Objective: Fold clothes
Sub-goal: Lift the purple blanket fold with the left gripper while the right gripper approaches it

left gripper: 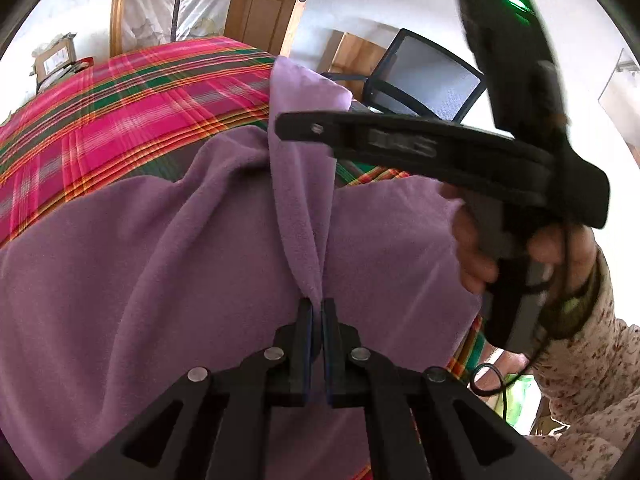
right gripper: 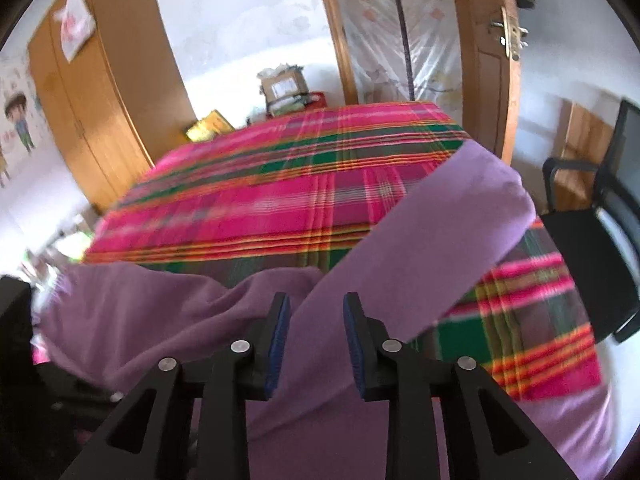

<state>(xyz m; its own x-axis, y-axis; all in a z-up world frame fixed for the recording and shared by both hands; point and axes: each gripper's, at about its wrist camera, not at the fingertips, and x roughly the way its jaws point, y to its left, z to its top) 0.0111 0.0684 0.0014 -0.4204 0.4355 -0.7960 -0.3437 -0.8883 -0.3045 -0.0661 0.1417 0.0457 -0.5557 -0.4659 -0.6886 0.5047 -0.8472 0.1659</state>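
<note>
Partly blurred, purple garment (left gripper: 168, 248) edges cut off

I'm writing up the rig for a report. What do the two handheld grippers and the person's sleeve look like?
Both grippers, left gripper and right gripper, are matte black with angular cut-out linkages, silver round pins and blue finger pads. The right gripper's body carries a green light and a thin black cable. The sleeve is pale with a small floral print.

White walls, a wooden wardrobe (right gripper: 100, 120), an open wooden door (right gripper: 492, 60) and a black mesh chair (left gripper: 424, 76).
</note>
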